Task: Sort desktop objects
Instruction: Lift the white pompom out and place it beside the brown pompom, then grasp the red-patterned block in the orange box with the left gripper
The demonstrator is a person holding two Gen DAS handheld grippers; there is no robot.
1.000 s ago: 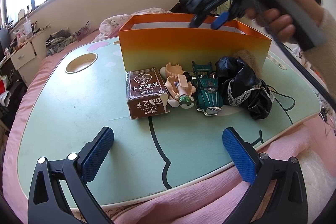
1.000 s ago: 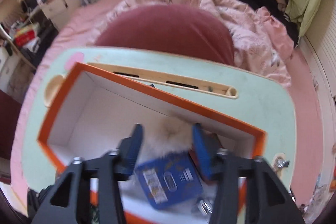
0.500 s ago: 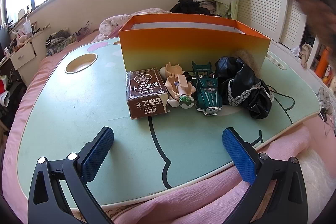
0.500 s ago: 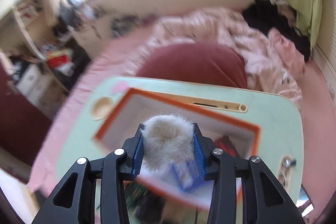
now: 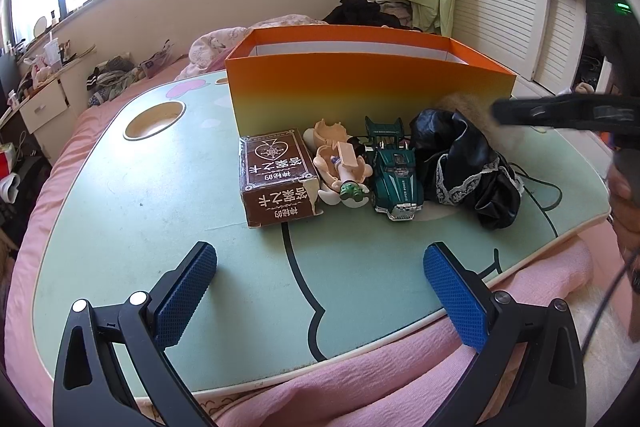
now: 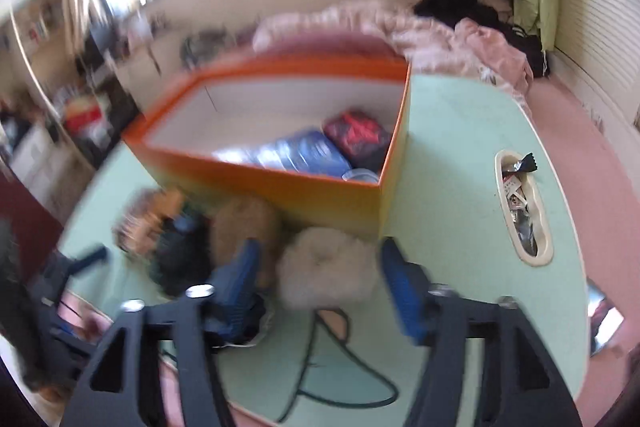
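An orange box (image 5: 368, 91) stands on the mint-green lap table (image 5: 120, 219); in the right wrist view (image 6: 280, 179) it holds a blue packet (image 6: 300, 155) and a red-black packet (image 6: 356, 137). In front of it lie a brown card box (image 5: 278, 177), a doll figure (image 5: 342, 167), a green toy car (image 5: 396, 175) and black lacy cloth (image 5: 468, 167). My left gripper (image 5: 320, 283) is open and empty near the table's front edge. My right gripper (image 6: 320, 279) is open with its fingers either side of a white fluffy pompom (image 6: 326, 273) on the table; a tan pompom (image 6: 246, 227) lies beside it.
A round cup recess (image 5: 154, 115) is at the table's far left, and a slot tray with small items (image 6: 522, 203) at its right edge. Pink bedding (image 5: 360, 387) surrounds the table. A window sill and cluttered shelves lie behind.
My right gripper lifted the white pompom out of the box, swung down to the table in front of the box's right corner, and opened. The left gripper has not moved.
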